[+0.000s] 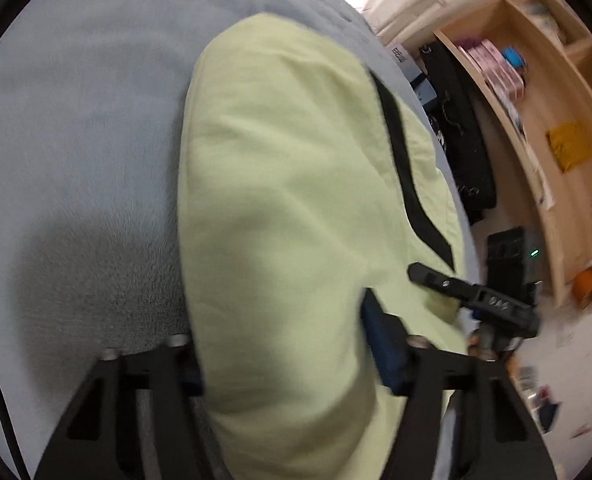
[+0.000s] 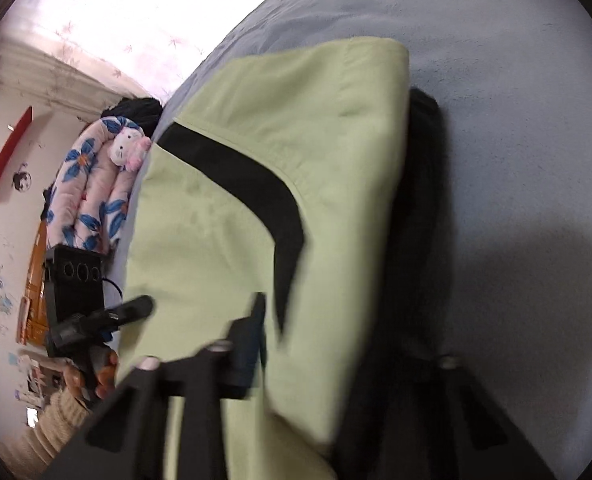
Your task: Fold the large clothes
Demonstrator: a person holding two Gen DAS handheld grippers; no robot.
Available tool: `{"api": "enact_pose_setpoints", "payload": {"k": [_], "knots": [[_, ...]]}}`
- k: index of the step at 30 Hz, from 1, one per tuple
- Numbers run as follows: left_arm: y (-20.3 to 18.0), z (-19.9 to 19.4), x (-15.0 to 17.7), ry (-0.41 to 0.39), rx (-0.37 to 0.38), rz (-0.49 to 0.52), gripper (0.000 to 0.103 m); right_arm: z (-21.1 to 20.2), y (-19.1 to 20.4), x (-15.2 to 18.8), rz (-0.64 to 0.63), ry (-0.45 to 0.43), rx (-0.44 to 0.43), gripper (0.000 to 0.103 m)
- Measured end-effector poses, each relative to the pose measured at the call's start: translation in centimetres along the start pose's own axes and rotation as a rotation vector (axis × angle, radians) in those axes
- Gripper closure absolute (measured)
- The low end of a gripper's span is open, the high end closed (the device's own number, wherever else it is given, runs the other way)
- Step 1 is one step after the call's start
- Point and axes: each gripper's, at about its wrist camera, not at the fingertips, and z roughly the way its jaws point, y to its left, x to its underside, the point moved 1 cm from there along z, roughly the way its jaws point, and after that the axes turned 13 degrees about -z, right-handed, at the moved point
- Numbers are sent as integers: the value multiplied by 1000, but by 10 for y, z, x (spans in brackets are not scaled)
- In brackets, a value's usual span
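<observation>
Lying on the bed (image 1: 76, 92), the green garment (image 1: 280, 184) runs lengthwise straight away from both tongs — its near end bunched between them. The left tongs (image 1: 284, 356) clamp a thick fold at the near left corner; the right tongs (image 2: 336, 364) pinch the near right edge — equally near, so the fold goes forward along that axis

Both hand-held grippers (image 1: 284, 344) (image 2: 300, 360) angled downward, clamped
</observation>
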Motion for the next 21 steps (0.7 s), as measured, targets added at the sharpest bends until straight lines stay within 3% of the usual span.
{"api": "enact_pose_setpoints", "payload": {"k": [2,9,15,21], "knots": [[-14,-11,2,-16,-20,20,69,-7,21,-2,-37,-14,51,88],[-37,-81,10,-56,-71,84,72,-30,119,-14,-141,-21,146,91],[-12,-188,-1,-129,-104,105,72,-22,212,-40,-211,-45,74,91],[31,-289,-54,-222,-198,130,72,26,311,-107,-288,-99,19,91]]}}
